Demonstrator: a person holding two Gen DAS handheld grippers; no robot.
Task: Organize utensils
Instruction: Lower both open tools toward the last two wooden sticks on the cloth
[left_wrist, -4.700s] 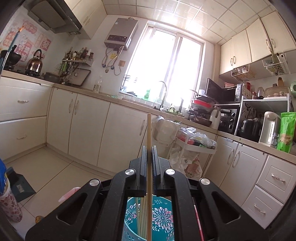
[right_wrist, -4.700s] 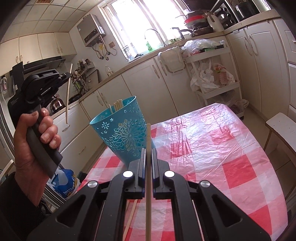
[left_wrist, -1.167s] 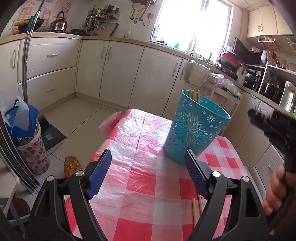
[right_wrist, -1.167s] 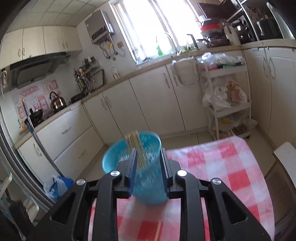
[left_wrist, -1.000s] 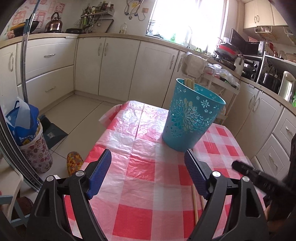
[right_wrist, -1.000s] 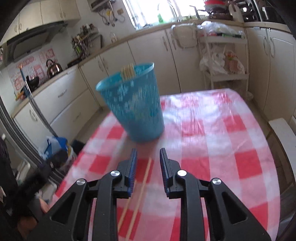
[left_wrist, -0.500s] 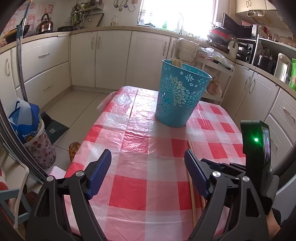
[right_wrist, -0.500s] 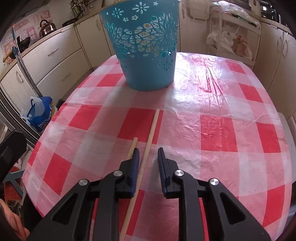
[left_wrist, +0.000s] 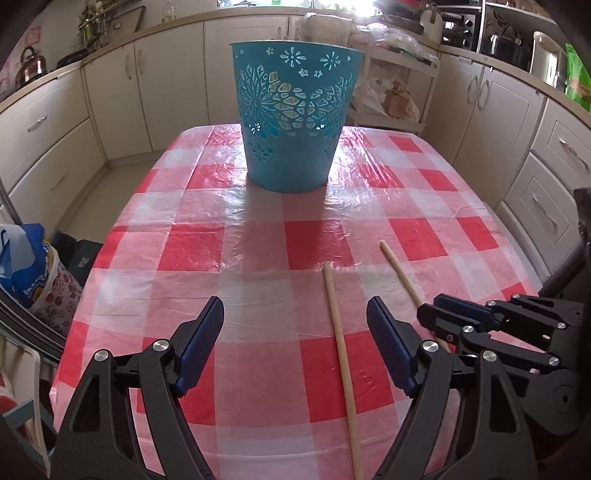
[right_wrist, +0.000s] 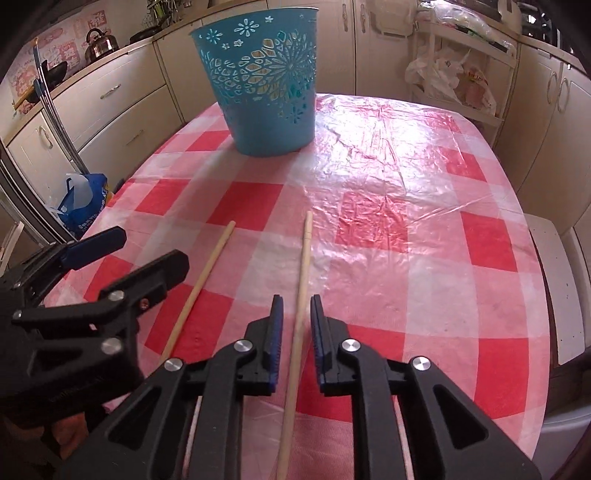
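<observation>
A teal cut-out basket (left_wrist: 295, 122) (right_wrist: 266, 92) with chopsticks inside stands at the far end of the red-checked table (left_wrist: 184, 251) (right_wrist: 406, 184). Two wooden chopsticks lie near the front. My left gripper (left_wrist: 295, 314) (right_wrist: 136, 254) is open wide above the table, with the left chopstick (left_wrist: 340, 350) (right_wrist: 207, 273) showing between its fingers, nearer the right one. My right gripper (right_wrist: 296, 301) (left_wrist: 430, 319) has its jaws narrowed around the right chopstick (right_wrist: 301, 280) (left_wrist: 400, 271), with a small gap left on each side.
Cream kitchen cabinets ring the table. A blue bag (left_wrist: 22, 266) (right_wrist: 81, 199) sits on the floor at the left. A white seat (right_wrist: 554, 280) stands by the table's right edge. A trolley with plastic bags (left_wrist: 384, 92) is behind the basket.
Both grippers have let go of the chopsticks held earlier and have come down toward the table. The right jaws narrowed around a lying chopstick. The left gripper moved over the other one.
</observation>
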